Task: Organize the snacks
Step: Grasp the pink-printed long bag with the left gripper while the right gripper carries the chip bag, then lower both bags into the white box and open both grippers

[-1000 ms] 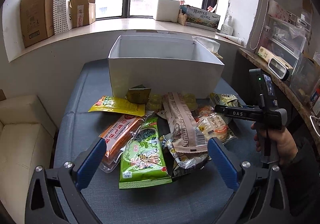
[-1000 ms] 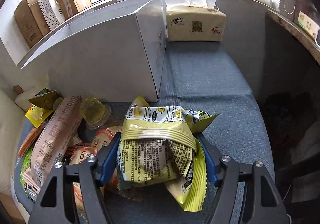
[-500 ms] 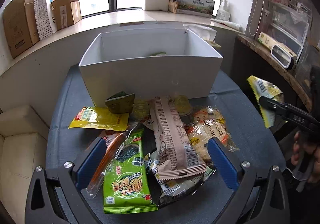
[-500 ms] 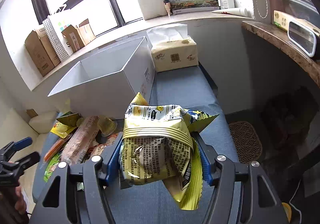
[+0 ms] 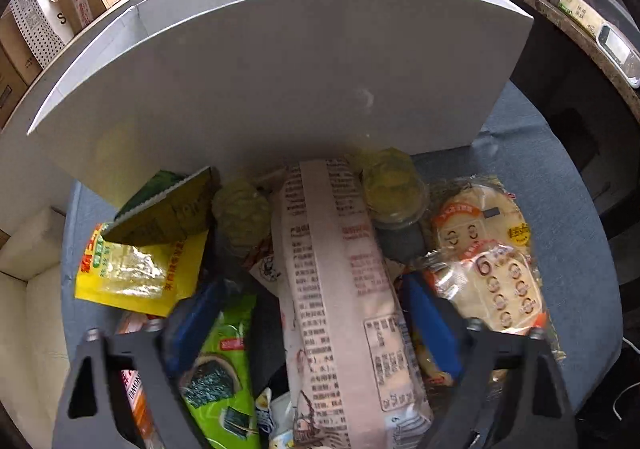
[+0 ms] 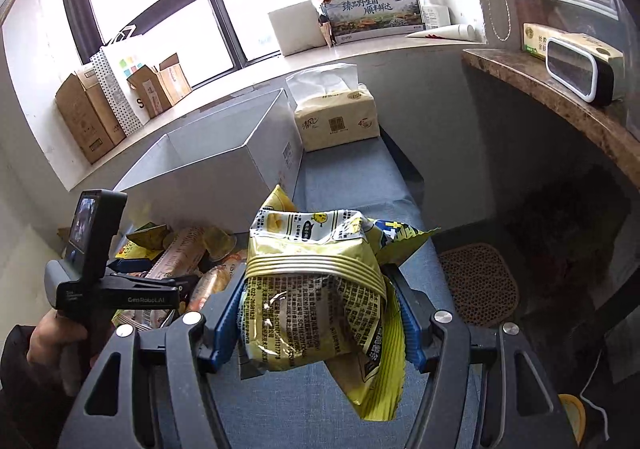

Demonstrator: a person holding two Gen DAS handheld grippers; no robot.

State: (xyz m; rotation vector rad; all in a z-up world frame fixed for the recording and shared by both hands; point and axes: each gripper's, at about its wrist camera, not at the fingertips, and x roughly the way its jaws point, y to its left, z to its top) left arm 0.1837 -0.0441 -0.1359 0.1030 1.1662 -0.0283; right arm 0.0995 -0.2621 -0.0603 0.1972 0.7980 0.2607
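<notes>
Snacks lie heaped on the blue-grey cushioned top (image 5: 532, 153), against the near wall of the white box (image 5: 280, 61). The left gripper (image 5: 310, 319) points steeply down into the heap. Its jaws have just been closing and now straddle the long pink printed packet (image 5: 336, 289), which runs lengthwise between the blue pads; whether the pads already press on it I cannot tell, as the left pad (image 5: 192, 321) sits over the green seaweed pack (image 5: 220, 377) with a dark gap beside the packet. Right of the packet, beside the right pad, lie clear-wrapped round crackers (image 5: 488, 269). Farther out, two small jelly cups (image 5: 394, 189) sit close to the box wall, and a yellow sachet (image 5: 136, 273) with a dark green-gold sachet (image 5: 168, 209) on top lies toward the left edge.

The right gripper (image 6: 320, 313) is raised above the top and pinches a crumpled yellow chip bag (image 6: 316, 289) between its blue pads; the bag's lower end hangs free. Beyond it stand the open white box (image 6: 224, 169) and, by its far right corner, a tissue pack (image 6: 340, 117). A hand (image 6: 52, 337) holds the left gripper (image 6: 120, 289) at the lower left of the right wrist view.
</notes>
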